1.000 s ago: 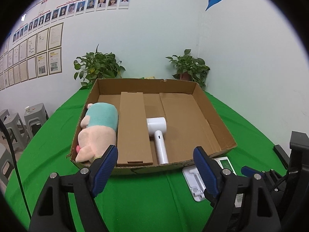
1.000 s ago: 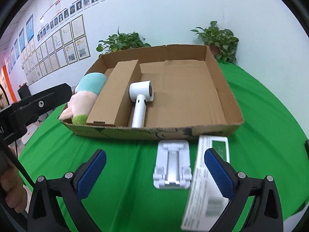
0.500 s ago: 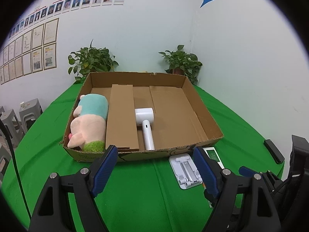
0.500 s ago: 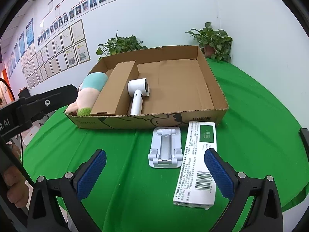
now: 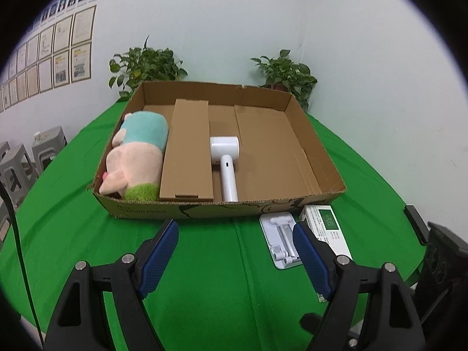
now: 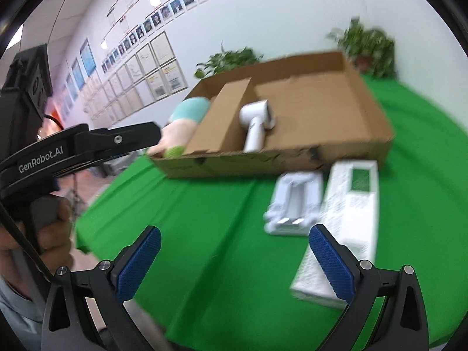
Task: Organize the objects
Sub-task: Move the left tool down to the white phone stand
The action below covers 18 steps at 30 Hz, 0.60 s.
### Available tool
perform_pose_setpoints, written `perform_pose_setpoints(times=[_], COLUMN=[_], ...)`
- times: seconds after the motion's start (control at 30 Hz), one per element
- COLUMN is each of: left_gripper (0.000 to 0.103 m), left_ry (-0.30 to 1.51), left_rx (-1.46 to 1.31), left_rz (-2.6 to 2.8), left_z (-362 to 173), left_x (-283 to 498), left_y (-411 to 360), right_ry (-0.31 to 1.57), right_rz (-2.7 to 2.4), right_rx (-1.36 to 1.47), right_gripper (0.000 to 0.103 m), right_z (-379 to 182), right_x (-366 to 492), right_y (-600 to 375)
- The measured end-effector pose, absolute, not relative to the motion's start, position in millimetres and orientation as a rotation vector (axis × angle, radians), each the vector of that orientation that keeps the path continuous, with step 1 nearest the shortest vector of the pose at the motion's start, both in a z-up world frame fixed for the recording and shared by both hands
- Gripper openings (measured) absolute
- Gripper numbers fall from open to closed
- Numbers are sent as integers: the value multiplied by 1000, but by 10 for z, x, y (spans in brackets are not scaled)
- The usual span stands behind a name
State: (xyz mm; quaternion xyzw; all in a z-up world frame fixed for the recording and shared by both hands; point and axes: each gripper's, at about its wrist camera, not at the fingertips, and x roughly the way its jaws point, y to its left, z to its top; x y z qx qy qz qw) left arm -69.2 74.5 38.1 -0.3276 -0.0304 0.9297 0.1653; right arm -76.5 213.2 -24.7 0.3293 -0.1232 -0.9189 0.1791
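A shallow cardboard tray (image 5: 318, 163) (image 6: 377, 117) on the green table holds a plush toy (image 5: 137, 158) (image 6: 184, 122), a long brown box (image 5: 187, 152) (image 6: 222, 122) and a white hair dryer (image 5: 226, 158) (image 6: 257, 125). In front of the tray lie a white folding stand (image 5: 280, 239) (image 6: 295, 201) and a white carton with a green label (image 5: 327, 231) (image 6: 345, 216). My left gripper (image 5: 237, 251) is open and empty above the cloth near the table's front. My right gripper (image 6: 234, 260) is open and empty, its right finger over the carton's near end.
Two potted plants (image 5: 146, 64) (image 5: 283, 70) stand behind the tray against the wall. Grey stools (image 5: 17, 163) stand left of the table. A black flat object (image 5: 415, 225) lies at the table's right edge. The left hand-held gripper body (image 6: 58, 152) fills the right wrist view's left side.
Both grippers have pulled back from the tray. The right wrist view has swung and tilted, now blurred, with the stand and carton nearer its right finger. Both stay open.
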Motion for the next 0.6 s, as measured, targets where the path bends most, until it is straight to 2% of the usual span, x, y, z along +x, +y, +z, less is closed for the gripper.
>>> perform_pose_setpoints(times=[0.33,0.6], left_gripper=[80,80], left_ry=[-103,-119], left_rx=[-1017,-1070], left_rz=[2572,2472], left_z=[169,-107], left_x=[-917,-1147], left_y=[781,907], right_ry=[-353,-204], right_rz=[-2465,-2664], right_rx=[1110,1245], right_gripper=[98,101], right_z=[-616,-742], right_x=[-1080,-1212], right_y=[1908,2062])
